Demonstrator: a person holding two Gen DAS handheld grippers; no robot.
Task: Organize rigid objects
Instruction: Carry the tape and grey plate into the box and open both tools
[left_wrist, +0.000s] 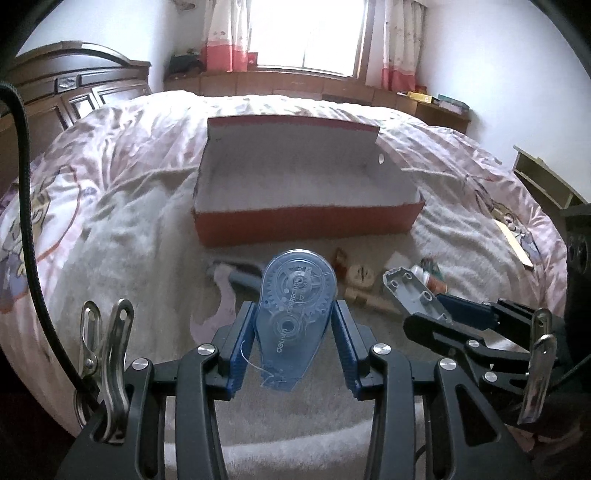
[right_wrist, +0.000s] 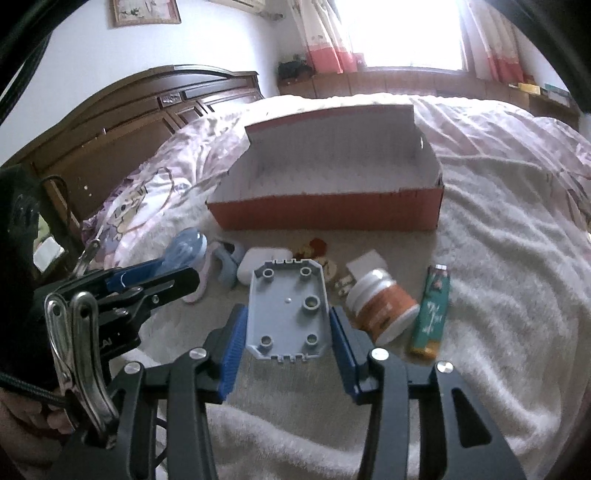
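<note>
pinching a translucent blue correction tape (left_wrist: 295, 314), the left gripper (left_wrist: 293, 332) hung over the fuzzy white blanket (right_wrist: 498, 295); the right gripper (right_wrist: 286, 332) clamped a grey studded plastic plate (right_wrist: 286, 314). beyond lay an open red cardboard box (left_wrist: 306, 221), white inside, on the wrinkled pink quilt (left_wrist: 110, 147) below a dark carved headboard (right_wrist: 129, 122).

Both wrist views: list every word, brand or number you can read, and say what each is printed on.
"CORRECTION": on the blue correction tape dispenser held in the left gripper.
"deli": same dispenser, near its lower end; read with some doubt.
Small print beside "CORRECTION": too small to read.
Orange-labelled white jar: label too blurred.
Green lighter: only a pattern can be made out, no legible text.
Grey plastic plate in the right gripper: none.
</note>
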